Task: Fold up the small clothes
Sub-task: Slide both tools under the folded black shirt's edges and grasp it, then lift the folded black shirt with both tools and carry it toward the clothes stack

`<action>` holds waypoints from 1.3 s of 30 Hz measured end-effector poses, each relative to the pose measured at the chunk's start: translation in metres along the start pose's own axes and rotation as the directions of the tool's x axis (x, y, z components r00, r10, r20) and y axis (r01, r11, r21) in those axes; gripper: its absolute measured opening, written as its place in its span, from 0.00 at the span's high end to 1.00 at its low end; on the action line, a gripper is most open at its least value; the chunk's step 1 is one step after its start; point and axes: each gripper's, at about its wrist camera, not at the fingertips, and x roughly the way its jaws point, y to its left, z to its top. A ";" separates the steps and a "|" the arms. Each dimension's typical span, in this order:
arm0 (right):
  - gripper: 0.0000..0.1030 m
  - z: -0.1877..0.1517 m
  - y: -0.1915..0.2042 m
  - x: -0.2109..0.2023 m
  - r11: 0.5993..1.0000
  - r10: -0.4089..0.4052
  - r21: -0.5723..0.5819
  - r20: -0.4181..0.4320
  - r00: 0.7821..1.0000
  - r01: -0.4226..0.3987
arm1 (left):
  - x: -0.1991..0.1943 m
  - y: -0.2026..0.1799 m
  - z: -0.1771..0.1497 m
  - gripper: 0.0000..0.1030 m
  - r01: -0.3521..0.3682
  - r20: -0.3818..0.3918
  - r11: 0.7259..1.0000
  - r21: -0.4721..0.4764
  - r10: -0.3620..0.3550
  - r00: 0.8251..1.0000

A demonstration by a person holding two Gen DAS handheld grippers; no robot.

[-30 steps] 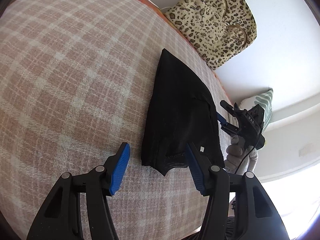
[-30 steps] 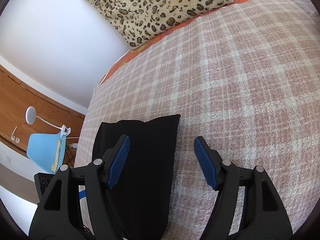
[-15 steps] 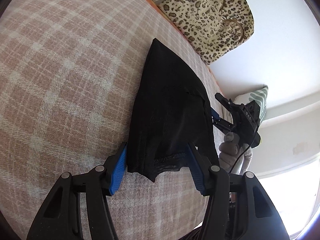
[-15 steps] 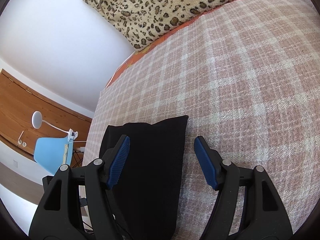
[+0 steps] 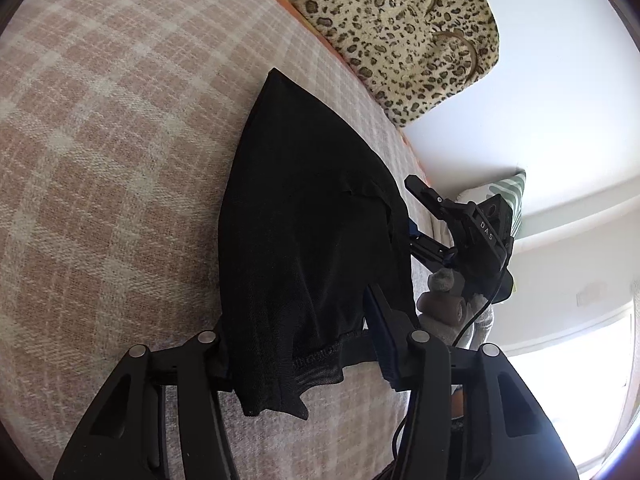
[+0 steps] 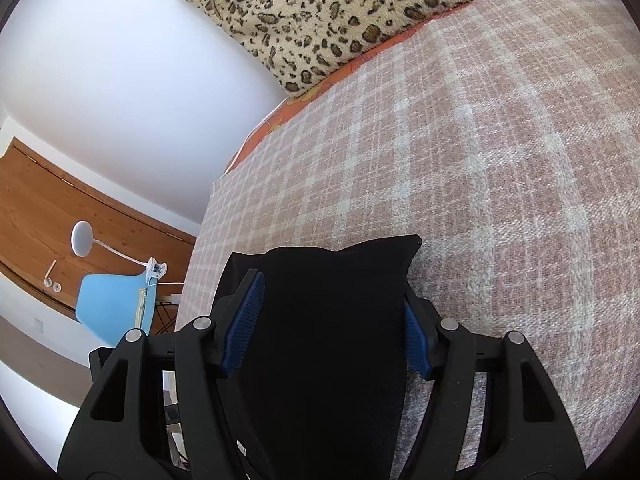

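A black garment (image 5: 304,216) lies folded lengthwise on the pink plaid bedspread (image 5: 100,160). My left gripper (image 5: 300,344) is open and straddles the garment's near hemmed end, which drapes over and hides the left finger. My right gripper (image 6: 328,328) is open and straddles the garment's (image 6: 332,320) other end, with the cloth lying between the blue pads (image 6: 244,320). In the left wrist view the right gripper (image 5: 416,216) sits at the garment's right edge, held by a gloved hand.
A leopard-print bag (image 5: 404,24) rests against the white wall at the bed's head; it also shows in the right wrist view (image 6: 320,12). A striped pillow (image 5: 508,196) lies at the right. A blue chair (image 6: 116,308) and a white lamp (image 6: 84,238) stand beside the bed.
Both grippers have moved forward over the garment's ends, so the cloth now lies between their open fingers. The garment's near hem has risen over the left finger.
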 end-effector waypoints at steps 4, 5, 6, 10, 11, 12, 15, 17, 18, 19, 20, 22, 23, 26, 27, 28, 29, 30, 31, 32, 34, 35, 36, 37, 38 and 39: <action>0.53 0.000 -0.003 0.001 1.000 -0.008 0.015 -0.005 1.000 0.008 | 0.003 0.004 -0.001 0.85 -0.010 -0.002 1.000 -0.010 0.010 1.000; 0.64 0.000 -0.005 0.002 1.000 -0.011 0.021 -0.012 1.000 0.012 | 0.002 0.005 -0.001 0.86 -0.014 0.002 1.000 -0.009 0.014 1.000; 0.73 -0.001 -0.007 0.003 0.999 -0.021 0.029 -0.017 1.000 0.021 | 0.002 0.005 -0.001 0.86 -0.018 0.005 1.000 -0.006 0.018 1.000; 0.84 0.000 -0.011 0.004 0.998 -0.048 0.040 -0.022 0.999 0.049 | 0.001 0.004 -0.003 0.89 -0.034 0.014 0.999 0.016 0.034 0.999; 0.86 0.000 -0.010 0.004 0.998 -0.055 0.035 -0.021 0.998 0.055 | 0.001 0.004 -0.003 0.89 -0.034 0.014 0.999 0.019 0.034 0.999; 0.87 -0.001 -0.009 0.004 0.998 -0.063 0.029 -0.020 0.998 0.063 | 0.001 0.003 -0.003 0.90 -0.036 0.017 0.999 0.022 0.035 0.999; 0.90 -0.002 -0.003 0.003 0.997 -0.081 0.012 -0.015 0.997 0.081 | -0.001 -0.001 -0.004 0.92 -0.038 0.028 0.999 0.038 0.037 0.999; 0.91 -0.001 0.002 0.002 0.996 -0.092 -0.002 -0.006 0.996 0.092 | -0.005 -0.003 -0.003 0.92 -0.030 0.042 0.998 0.046 0.028 0.999; 0.92 0.000 0.005 0.000 0.996 -0.093 -0.007 0.001 0.996 0.093 | -0.007 -0.004 -0.001 0.93 -0.025 0.047 0.999 0.048 0.023 0.999; 0.92 0.000 0.007 -0.001 0.996 -0.091 -0.012 0.007 0.996 0.091 | -0.008 -0.005 0.000 0.93 -0.022 0.053 0.999 0.049 0.019 0.998; 0.92 0.001 0.010 -0.002 0.996 -0.090 -0.018 0.014 0.996 0.090 | -0.010 -0.006 0.001 0.93 -0.022 0.058 0.998 0.054 0.019 0.998; 0.92 0.002 0.016 -0.004 0.995 -0.099 -0.032 0.025 0.995 0.099 | -0.010 -0.008 0.000 0.93 -0.028 0.064 0.997 0.065 0.024 0.998; 0.92 0.002 0.017 -0.004 0.994 -0.100 -0.039 0.029 0.995 0.101 | -0.009 -0.008 -0.001 0.93 -0.033 0.059 0.997 0.071 0.029 0.998; 0.92 0.002 0.020 -0.001 0.990 -0.127 -0.053 0.023 0.992 0.128 | -0.004 -0.006 -0.002 0.93 -0.052 0.045 0.996 0.077 0.048 0.998; 0.92 0.002 0.019 0.001 0.990 -0.131 -0.048 0.020 0.991 0.132 | -0.003 -0.005 -0.002 0.93 -0.051 0.041 0.996 0.072 0.048 0.998; 0.92 0.001 0.018 0.001 0.991 -0.129 -0.043 0.019 0.991 0.130 | -0.003 -0.004 -0.002 0.93 -0.050 0.040 0.996 0.068 0.047 0.998; 0.92 0.002 0.018 0.000 0.991 -0.128 -0.039 0.020 0.992 0.129 | -0.004 -0.004 -0.002 0.93 -0.046 0.041 0.997 0.066 0.043 0.998; 0.92 0.002 0.018 -0.001 0.991 -0.127 -0.037 0.023 0.992 0.128 | -0.005 -0.005 -0.002 0.93 -0.042 0.042 0.997 0.069 0.039 0.998; 0.93 0.003 0.019 -0.003 0.992 -0.123 -0.036 0.026 0.992 0.124 | -0.006 -0.006 -0.002 0.93 -0.042 0.046 0.996 0.075 0.038 0.998; 0.93 0.003 0.021 -0.005 0.992 -0.117 -0.036 0.031 0.993 0.118 | -0.008 -0.007 -0.003 0.93 -0.037 0.050 0.996 0.080 0.033 0.998; 0.93 0.005 0.029 -0.011 0.992 -0.113 -0.051 0.042 0.993 0.115 | -0.010 -0.011 -0.003 0.93 -0.030 0.056 0.995 0.095 0.025 0.998; 0.93 0.005 0.034 -0.013 0.991 -0.112 -0.063 0.048 0.993 0.115 | -0.011 -0.015 -0.004 0.93 -0.032 0.060 0.994 0.106 0.026 0.998; 0.93 0.005 0.038 -0.016 0.991 -0.112 -0.072 0.053 0.992 0.116 | -0.012 -0.017 -0.004 0.93 -0.033 0.063 0.993 0.115 0.026 0.998; 0.93 0.005 0.042 -0.018 0.990 -0.111 -0.079 0.058 0.992 0.116 | -0.013 -0.019 -0.005 0.93 -0.030 0.062 0.992 0.121 0.023 0.998; 0.93 0.004 0.045 -0.020 0.990 -0.110 -0.084 0.060 0.992 0.115 | -0.013 -0.021 -0.005 0.93 -0.027 0.061 0.992 0.125 0.020 0.998; 0.93 0.004 0.048 -0.021 0.989 -0.113 -0.090 0.062 0.992 0.118 | -0.014 -0.023 -0.006 0.93 -0.024 0.060 0.992 0.126 0.016 0.998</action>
